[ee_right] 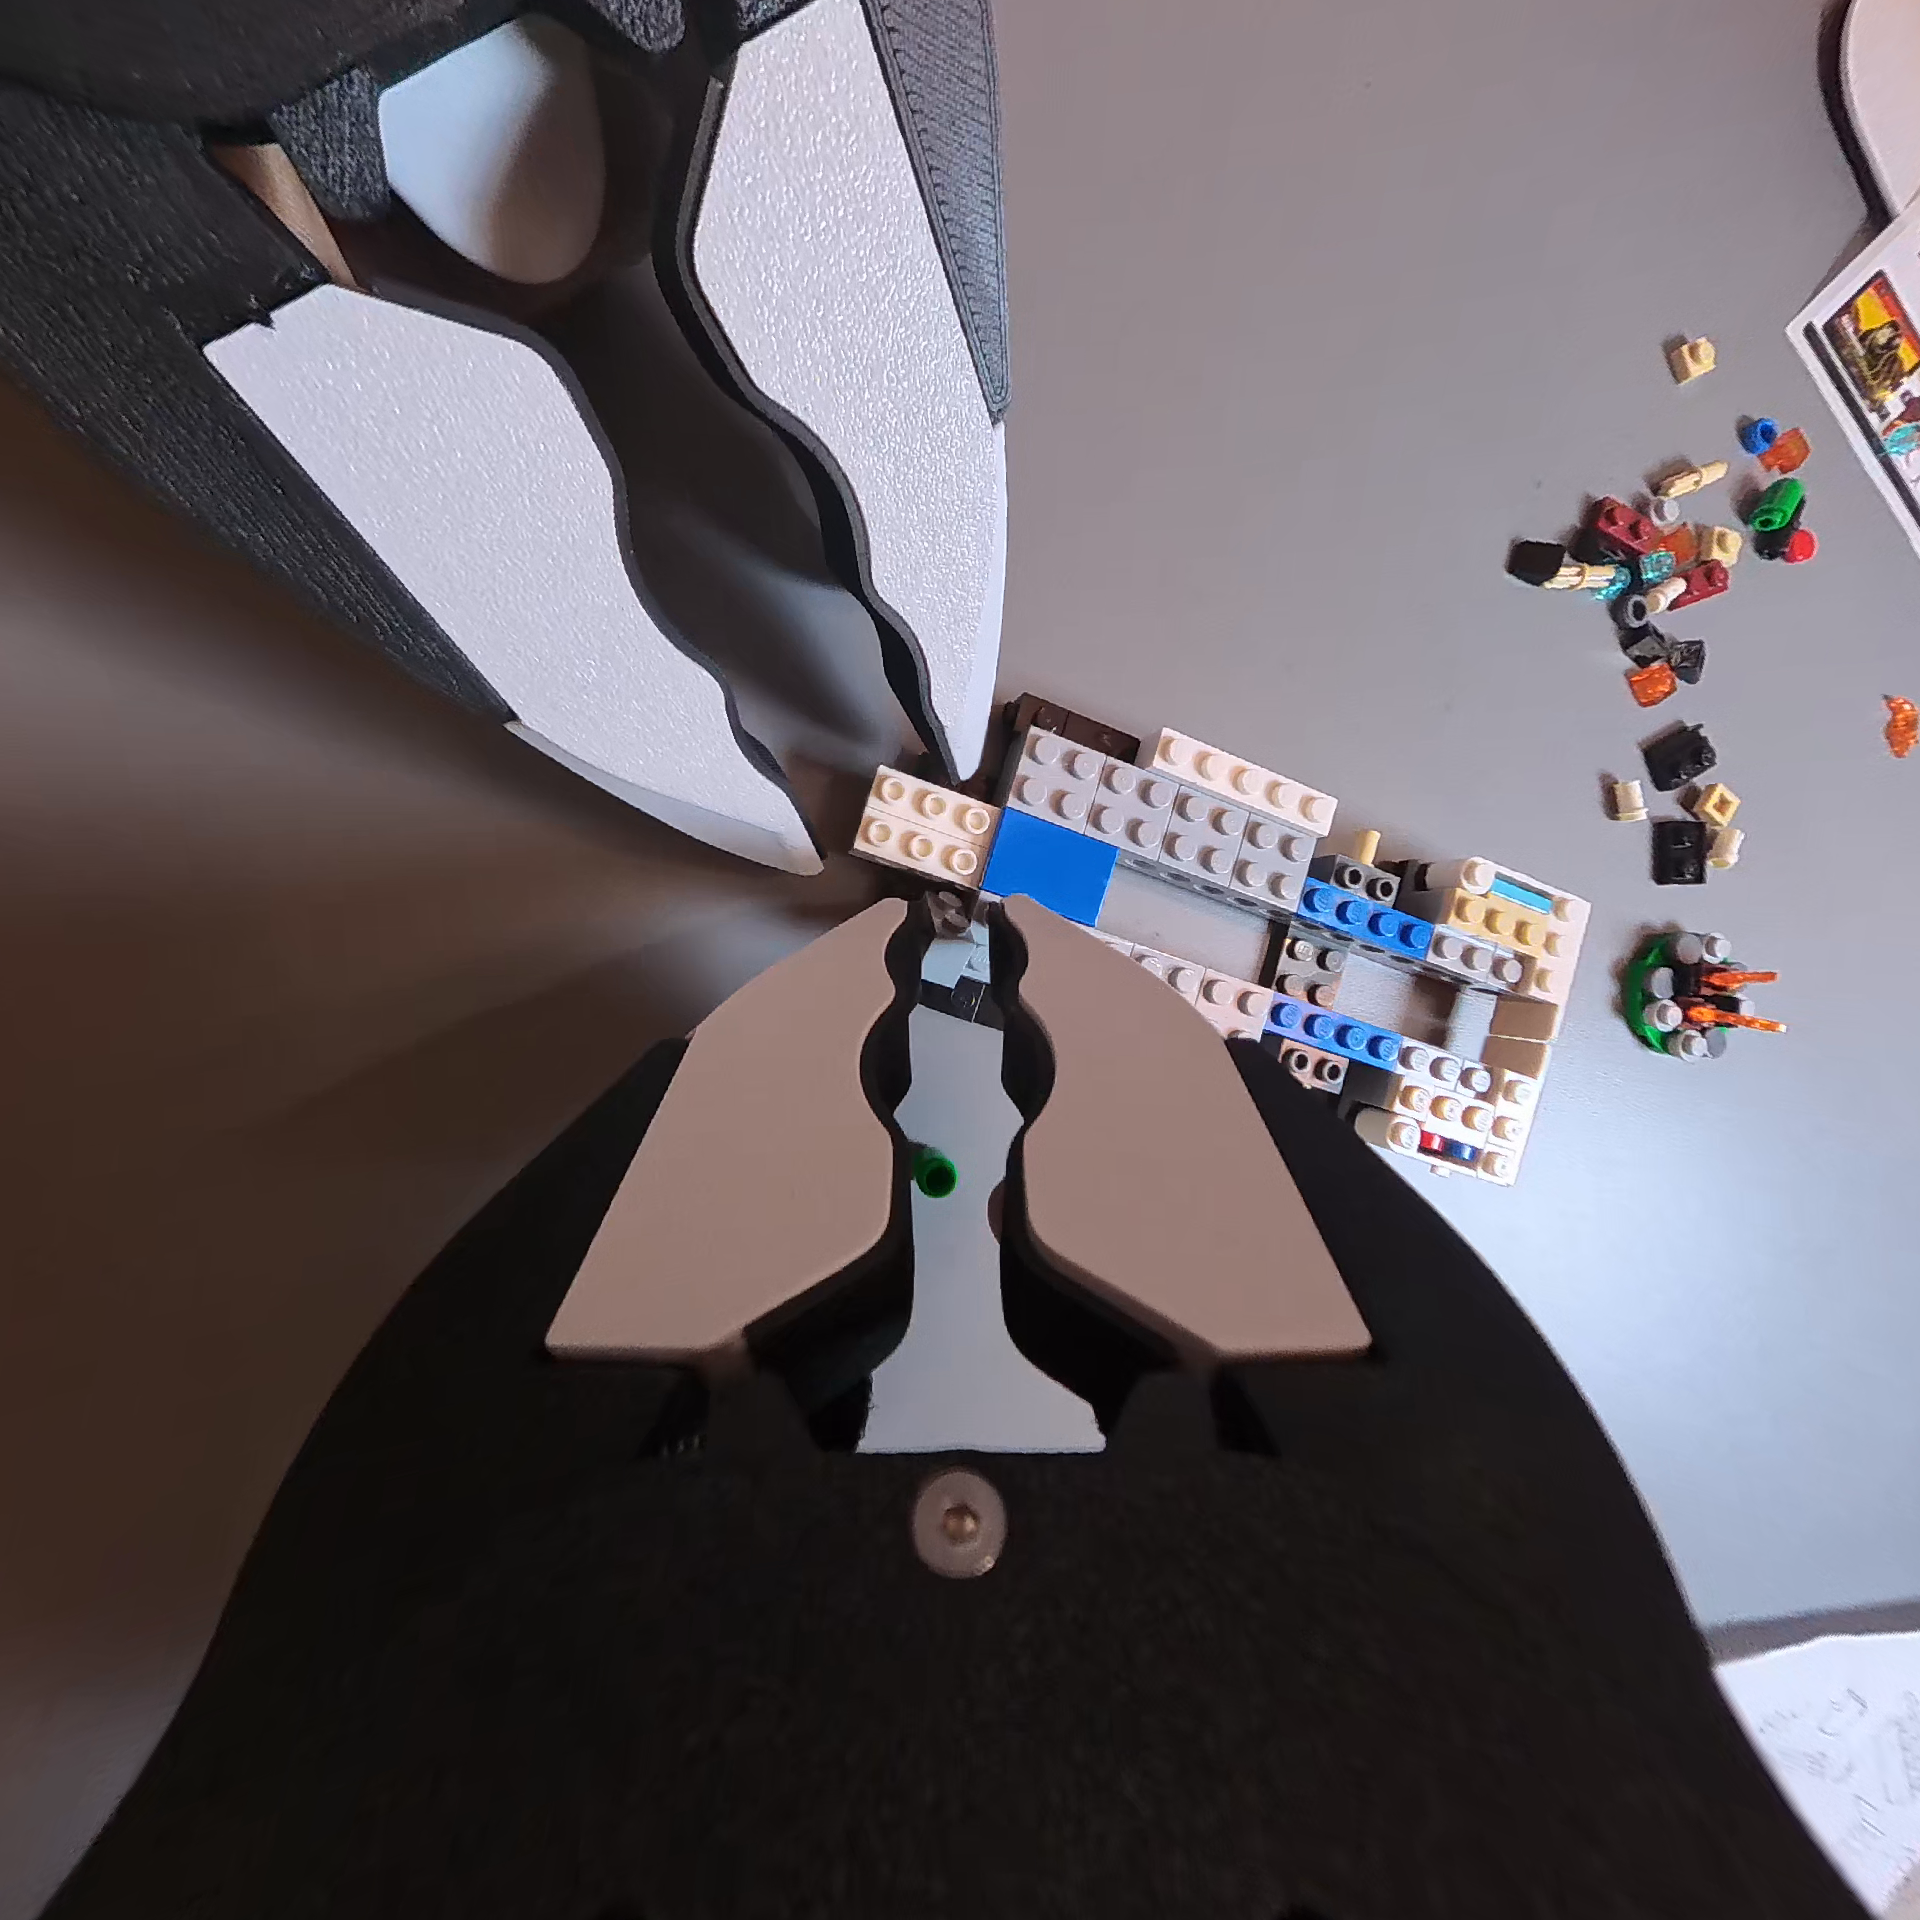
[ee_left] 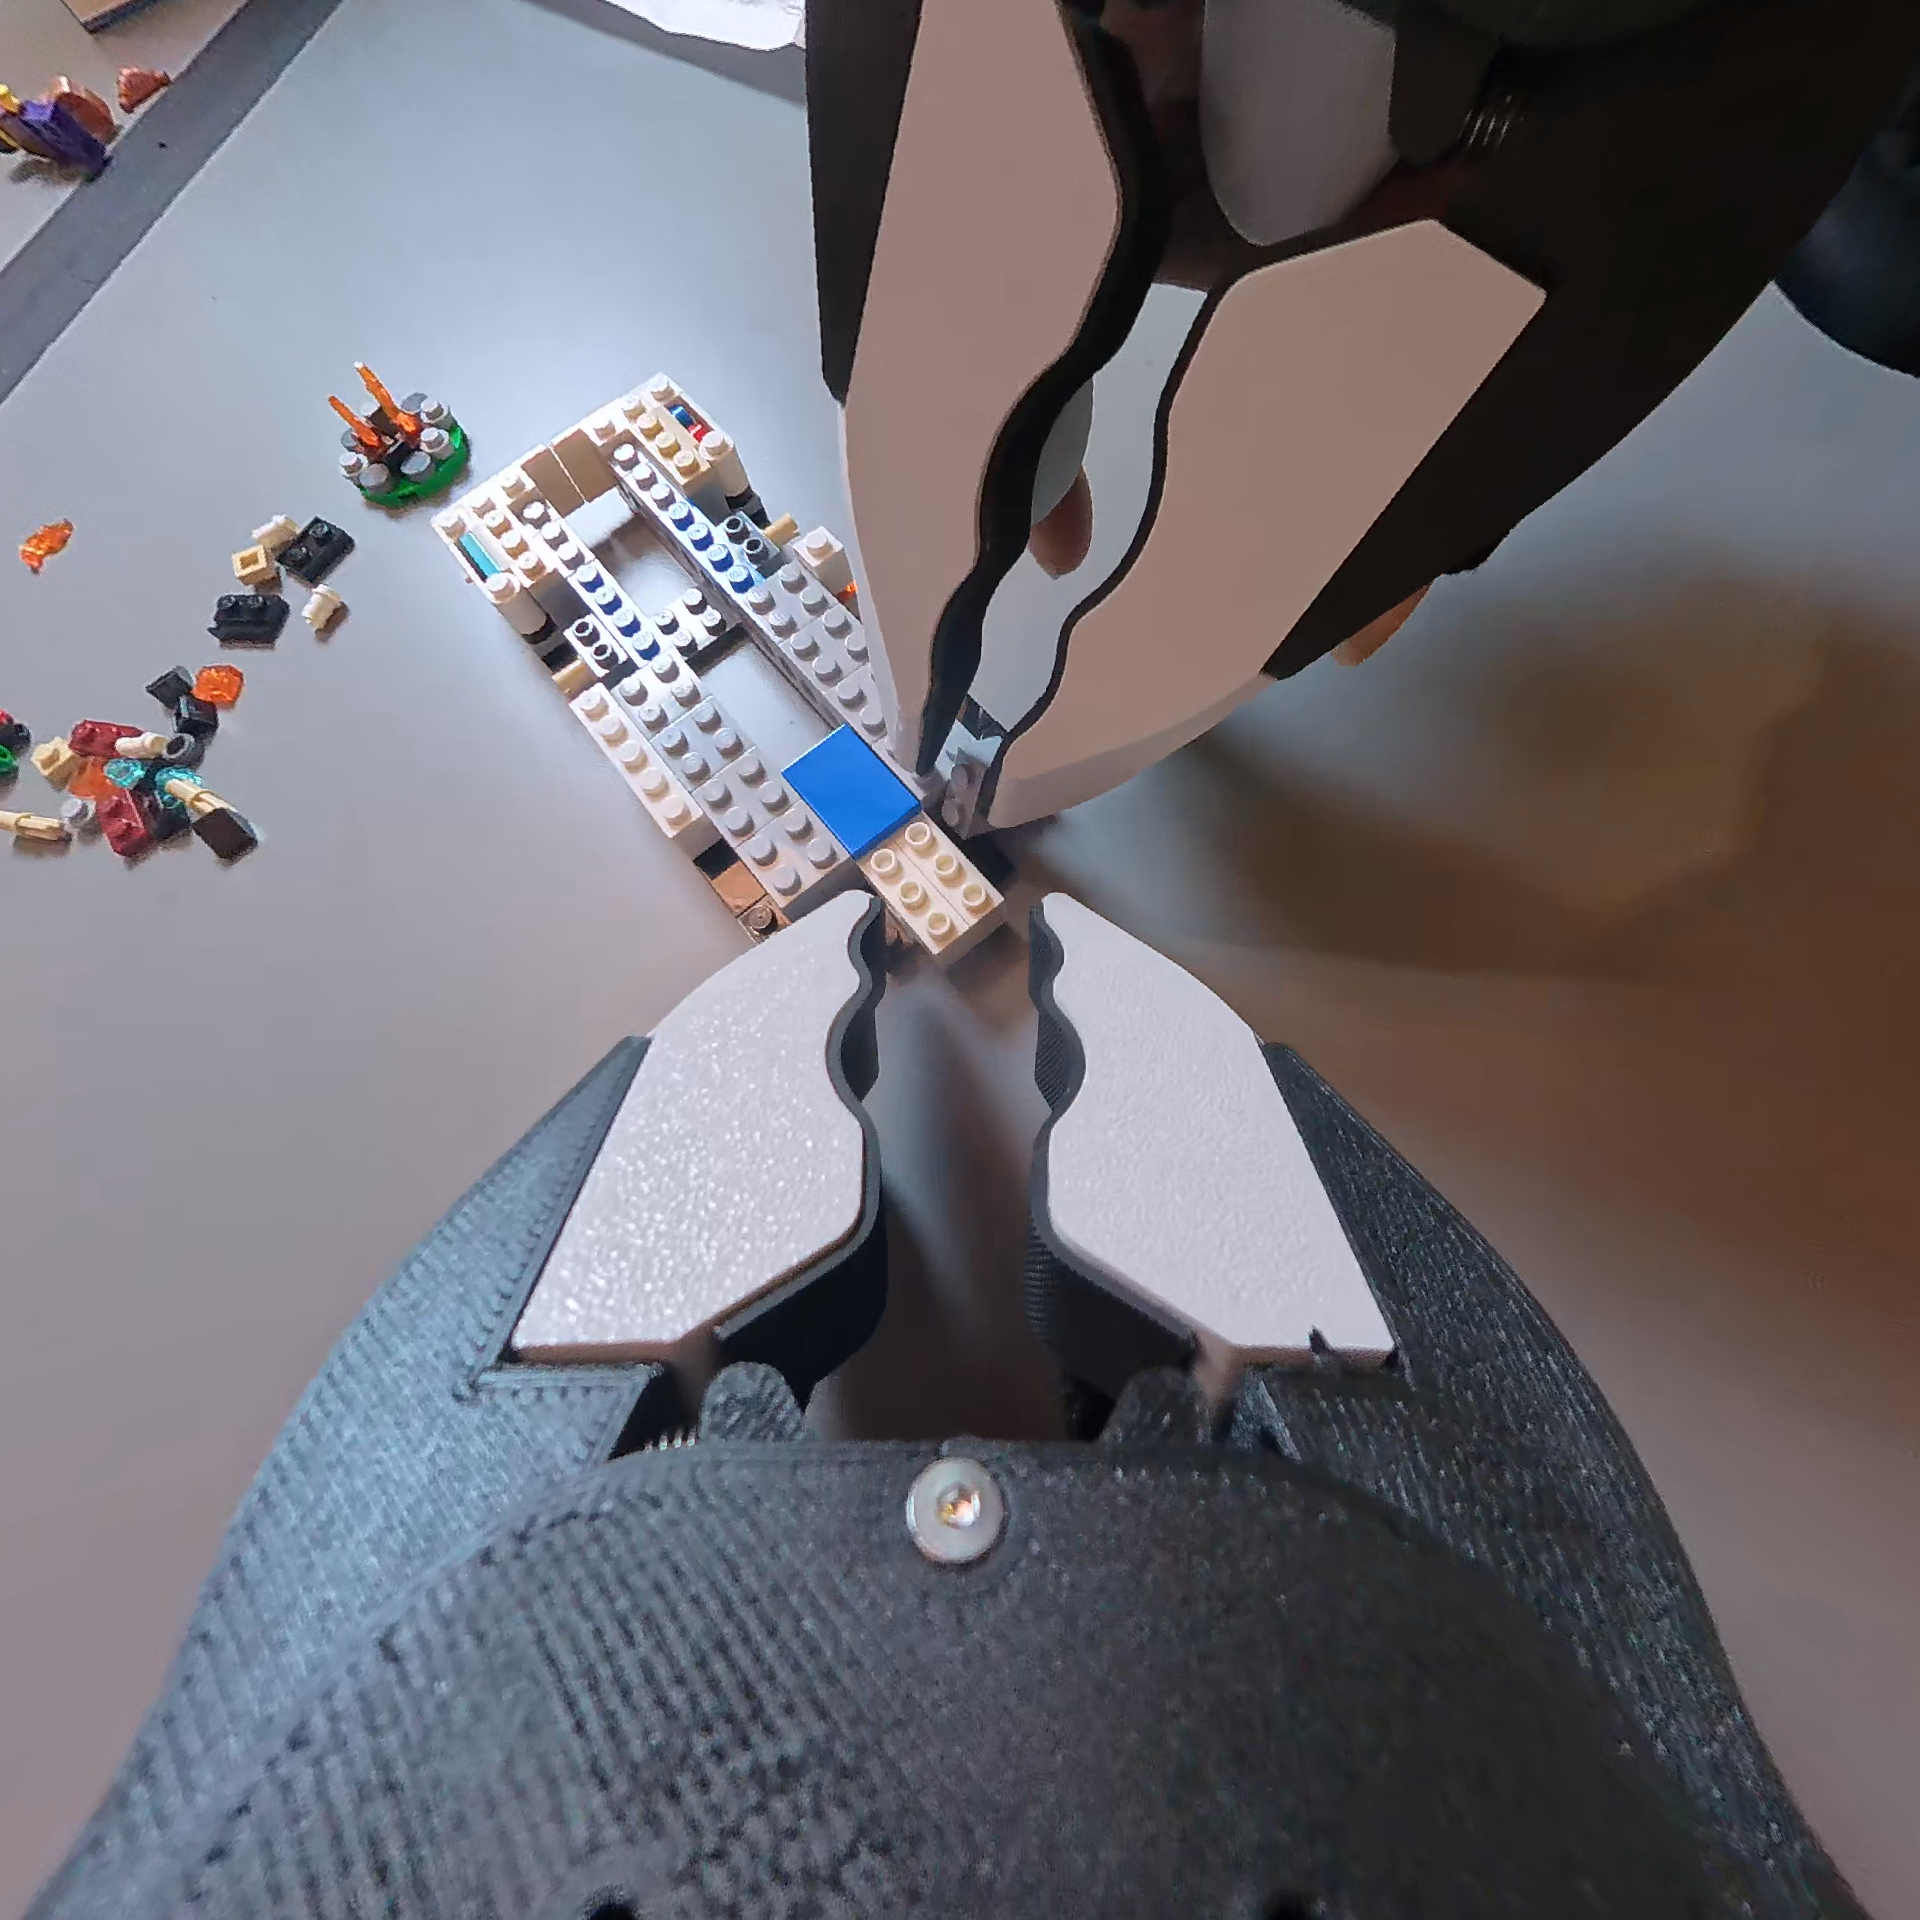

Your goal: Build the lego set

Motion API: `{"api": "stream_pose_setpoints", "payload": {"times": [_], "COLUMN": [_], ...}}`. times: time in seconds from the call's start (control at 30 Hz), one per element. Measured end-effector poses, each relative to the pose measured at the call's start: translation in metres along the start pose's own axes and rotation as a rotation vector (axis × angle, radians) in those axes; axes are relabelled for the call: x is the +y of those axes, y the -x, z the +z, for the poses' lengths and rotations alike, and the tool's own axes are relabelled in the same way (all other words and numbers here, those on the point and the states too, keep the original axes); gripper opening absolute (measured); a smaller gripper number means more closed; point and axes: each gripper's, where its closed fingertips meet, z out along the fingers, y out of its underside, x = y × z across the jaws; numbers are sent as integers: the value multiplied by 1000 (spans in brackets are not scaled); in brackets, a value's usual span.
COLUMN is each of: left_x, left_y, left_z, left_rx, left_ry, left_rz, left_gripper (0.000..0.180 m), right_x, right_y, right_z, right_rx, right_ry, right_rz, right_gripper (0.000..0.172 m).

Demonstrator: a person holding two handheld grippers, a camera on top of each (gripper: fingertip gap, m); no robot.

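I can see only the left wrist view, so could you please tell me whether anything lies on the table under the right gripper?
Observer: Yes, a small green piece lies on the table, showing between the right gripper's fingers, well behind their tips.
Operator: Thank you. Is there anything past the loose pile that my view cuts off?
Observer: A printed booklet lies just beyond the loose pile, at the picture's edge.
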Motion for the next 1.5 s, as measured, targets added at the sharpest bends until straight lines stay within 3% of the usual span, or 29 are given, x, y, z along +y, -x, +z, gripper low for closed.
{"api": "stream_pose_setpoints", "payload": {"times": [0.37,0.63,0.9,1.1,1.3,1.5], "left_x": [1,1,2,-2,2,3], "left_y": [3,2,2,-9,-16,-17], "left_z": [-1,2,-2,-8,-6,-7], "left_rx": [-13,-12,-16,37,61,72], "left_ry": [-2,2,8,-22,1,1], "left_rz": [-12,-7,12,61,107,101], "left_gripper": [25,26,24,21,22,21], "right_x": [-5,15,20,15,14,12], "right_y": [4,22,32,26,28,25], "right_z": [-13,-19,-7,-4,-5,-1], "right_rx": [-26,-46,-159,-240,-275,-318], "right_ry": [-137,-150,-65,-24,-8,21], "right_rz": [-10,-95,-229,-250,-344,-373], "right_gripper": [20,20,19,6,20,20]}}
